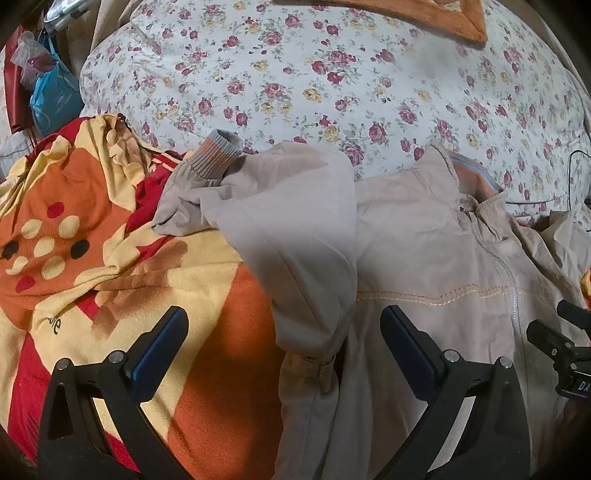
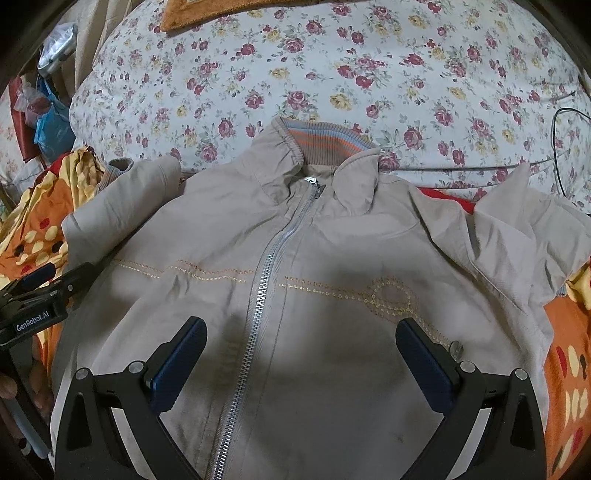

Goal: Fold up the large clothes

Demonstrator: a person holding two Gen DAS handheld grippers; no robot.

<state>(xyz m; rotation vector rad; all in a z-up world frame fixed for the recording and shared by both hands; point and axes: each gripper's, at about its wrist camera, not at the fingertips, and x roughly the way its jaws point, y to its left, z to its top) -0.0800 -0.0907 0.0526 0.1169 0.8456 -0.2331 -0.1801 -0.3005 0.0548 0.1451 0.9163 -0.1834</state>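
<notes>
A beige zip-up jacket lies face up on the bed, zipped, with its striped ribbed collar at the far side. Its left sleeve is bent, with the ribbed cuff pointing away. My left gripper is open above that sleeve near the shoulder, holding nothing. My right gripper is open above the jacket's chest, astride the zipper, holding nothing. The left gripper also shows in the right wrist view, and the right one at the edge of the left wrist view.
The jacket rests on an orange, yellow and red blanket. A floral quilt lies beyond it. An orange cloth lies at the far end. Bags hang at the left. A black cable runs at the right.
</notes>
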